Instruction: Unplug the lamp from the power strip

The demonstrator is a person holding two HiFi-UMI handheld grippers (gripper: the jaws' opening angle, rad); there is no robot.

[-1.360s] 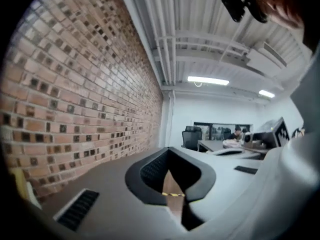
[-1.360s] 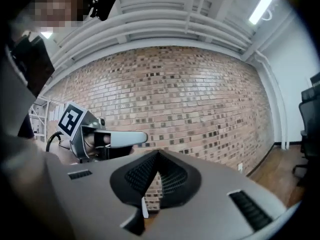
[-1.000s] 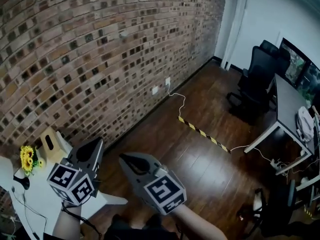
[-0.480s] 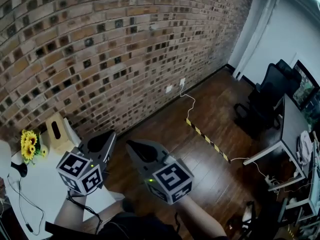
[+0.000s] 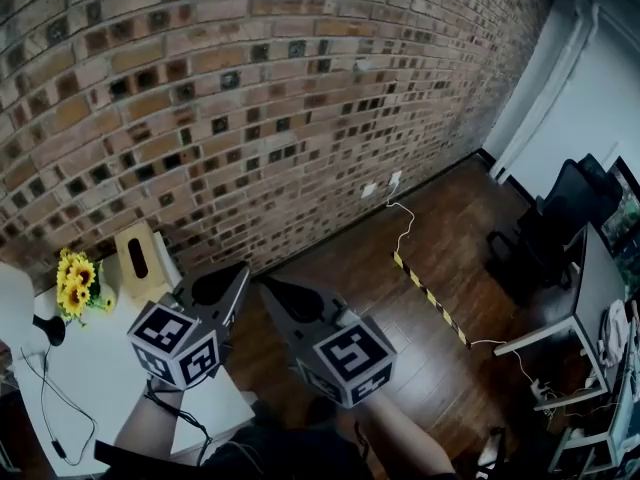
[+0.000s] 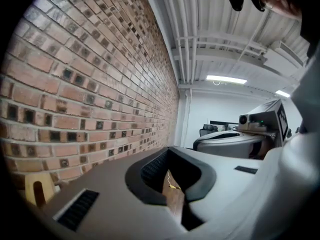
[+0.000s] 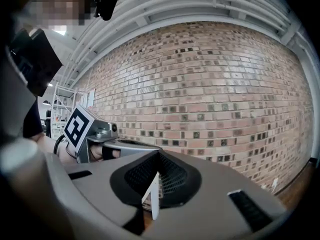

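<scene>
A white table [image 5: 110, 388] stands at the lower left of the head view. At its left edge sits a white rounded lamp shade [image 5: 8, 313] on a black base [image 5: 45, 330]. A thin black cable [image 5: 45, 413] runs from it across the tabletop. No power strip is in sight. My left gripper [image 5: 242, 269] and right gripper [image 5: 266, 287] hang side by side over the table's right edge. Both point at the brick wall [image 5: 250, 88]. Both are shut, with nothing held.
Yellow flowers [image 5: 74, 286] and a wooden tissue box [image 5: 140, 258] stand at the table's back. A wall socket [image 5: 371, 189] feeds a white cable [image 5: 404, 224] over the dark wood floor, past yellow-black tape [image 5: 432, 300]. An office chair [image 5: 560, 230] and a desk [image 5: 592, 298] are at right.
The head view has swung left, so more of the white table and the wall shows. Both grippers have travelled along with it, still shut and side by side.
</scene>
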